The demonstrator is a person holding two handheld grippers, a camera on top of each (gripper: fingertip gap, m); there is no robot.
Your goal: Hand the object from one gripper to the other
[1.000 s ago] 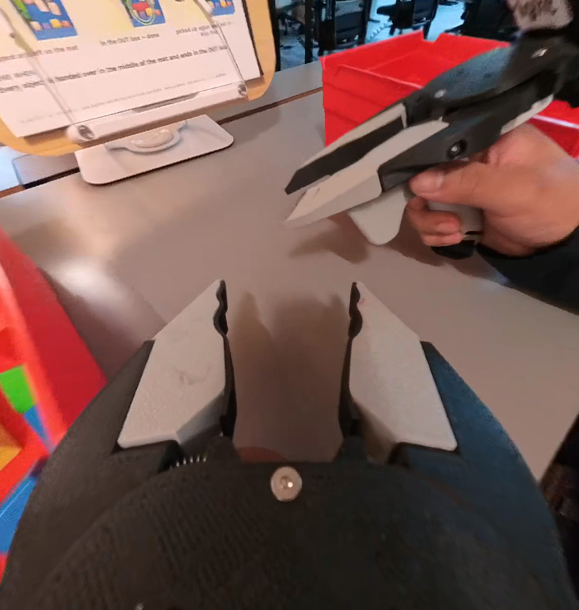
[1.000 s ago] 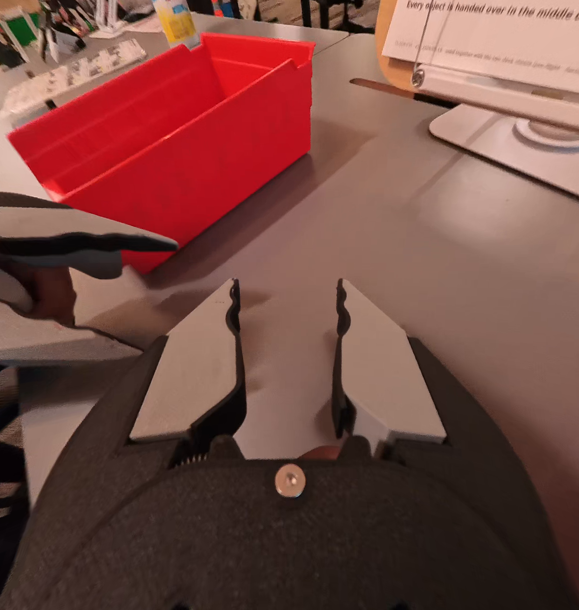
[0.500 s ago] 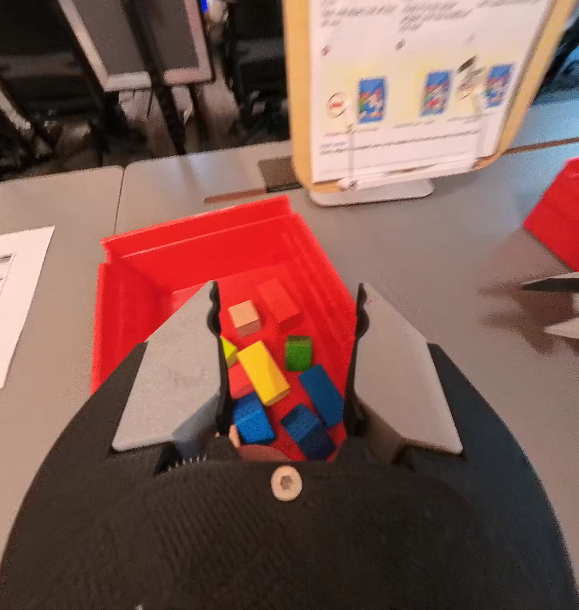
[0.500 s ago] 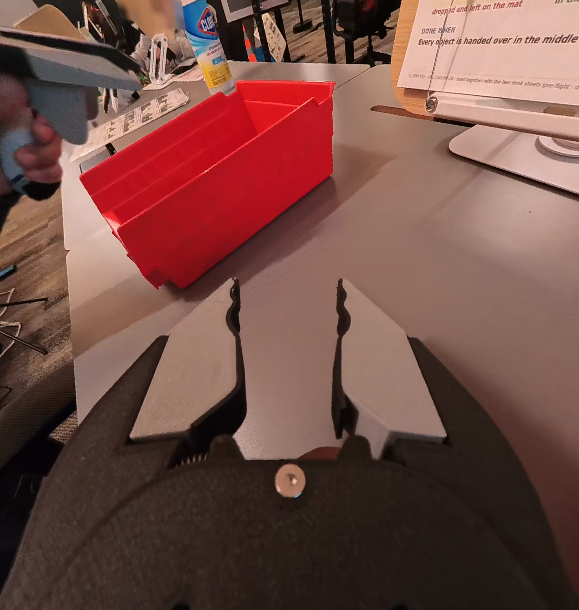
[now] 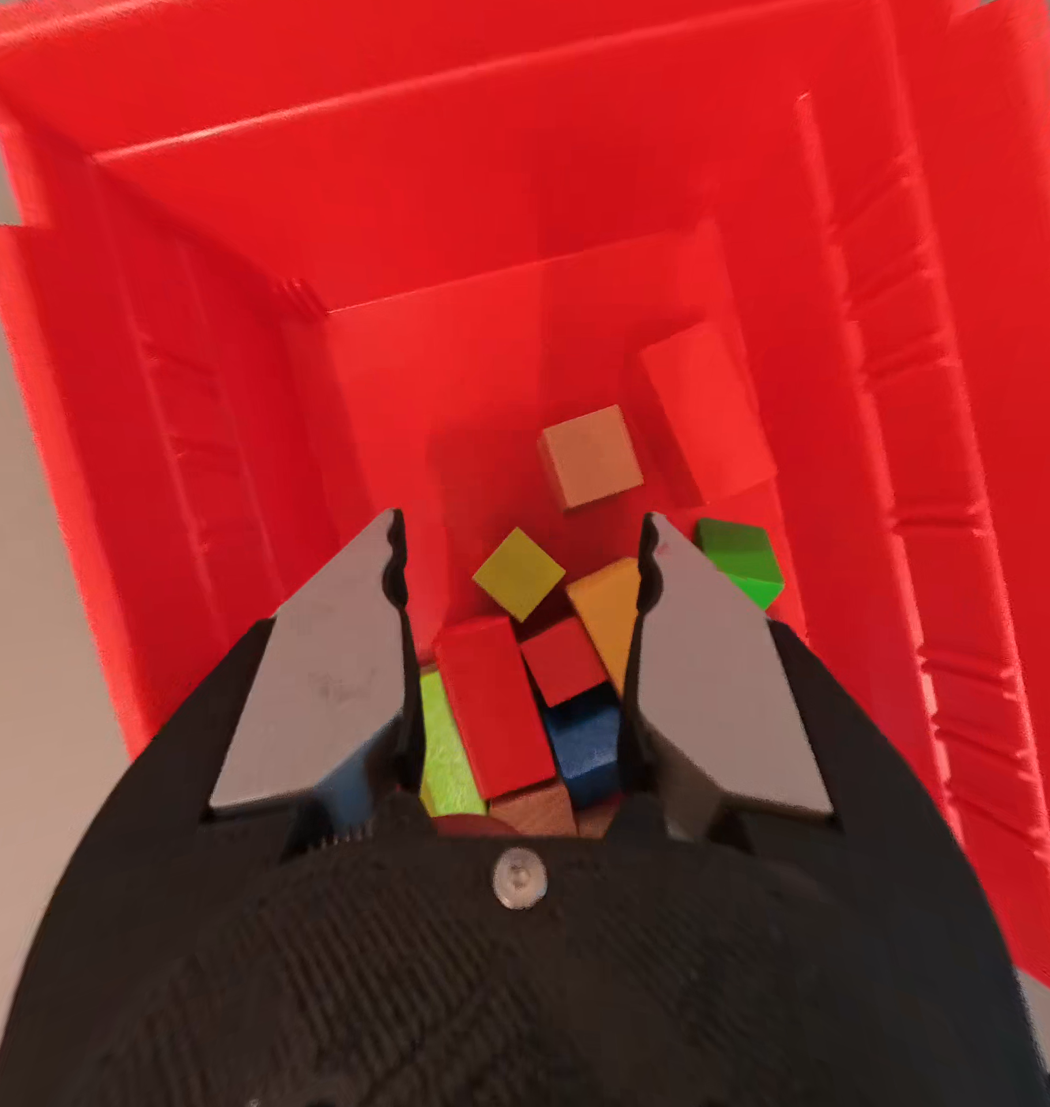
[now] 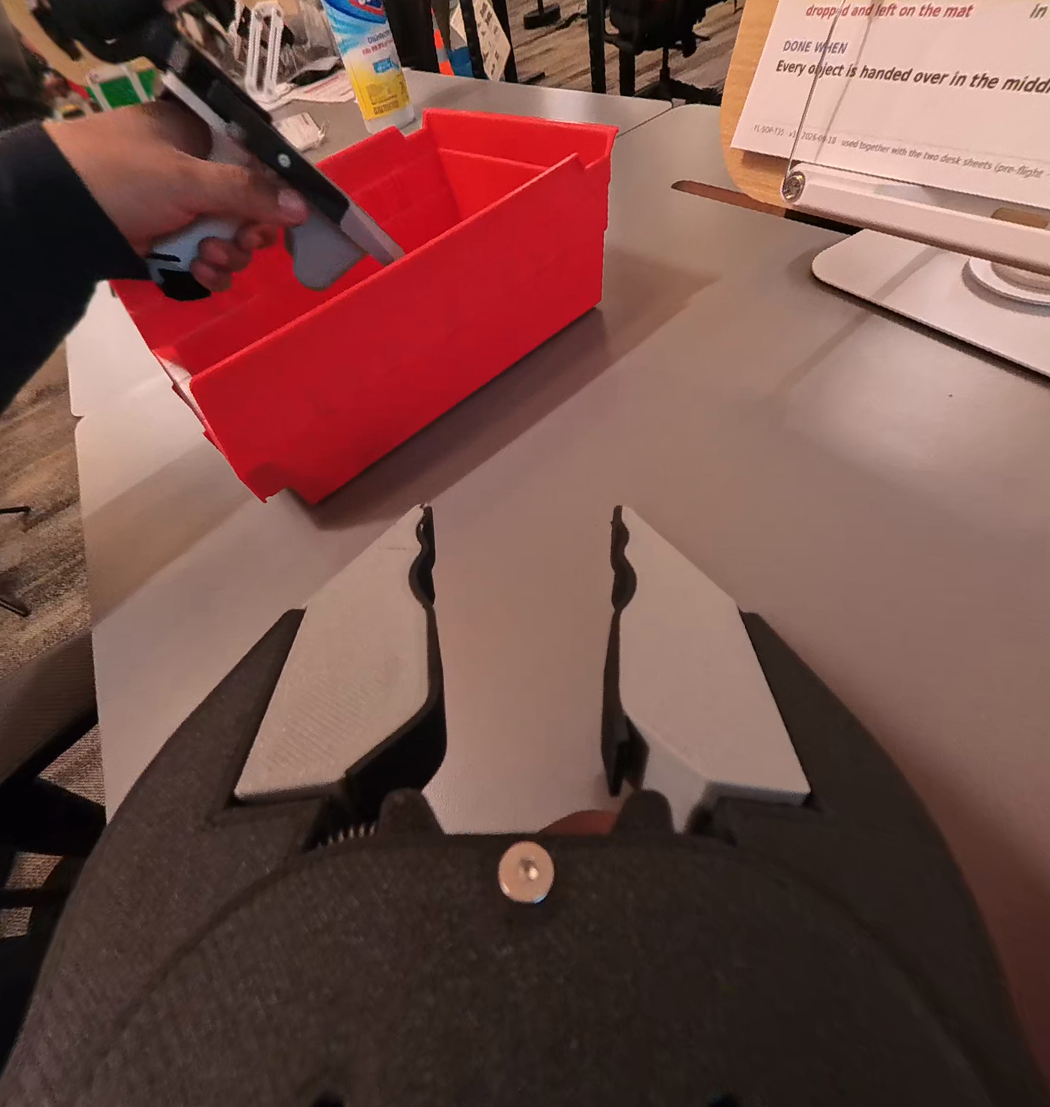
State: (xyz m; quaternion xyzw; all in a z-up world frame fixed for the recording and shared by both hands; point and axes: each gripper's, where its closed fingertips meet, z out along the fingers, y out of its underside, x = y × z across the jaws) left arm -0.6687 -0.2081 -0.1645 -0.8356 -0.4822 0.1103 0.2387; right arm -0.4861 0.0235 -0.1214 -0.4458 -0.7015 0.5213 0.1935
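My left gripper [image 5: 522, 539] is open and empty, pointing down into a red bin [image 5: 211, 419] of coloured wooden blocks. Between its fingers lie a yellow cube [image 5: 517, 572], an orange block [image 5: 606, 611] and red blocks [image 5: 489, 713]; none touches the pads. A tan cube [image 5: 591, 455] and a green block [image 5: 741, 560] lie farther in. In the right wrist view the left gripper [image 6: 384, 248], held by a hand, dips into the red bin [image 6: 402, 359]. My right gripper [image 6: 521, 527] is open and empty above the grey table [image 6: 750, 479].
A white stand with a clipped instruction sheet [image 6: 929, 180] is at the right back of the table. A wipes canister [image 6: 372, 66] and clutter stand behind the bin. The table's left edge and floor [image 6: 25, 539] lie at the left.
My left gripper swung from the table's middle to the red bin and has lowered into it, jaws open throughout. My right gripper has stayed open and nearly still over the table.
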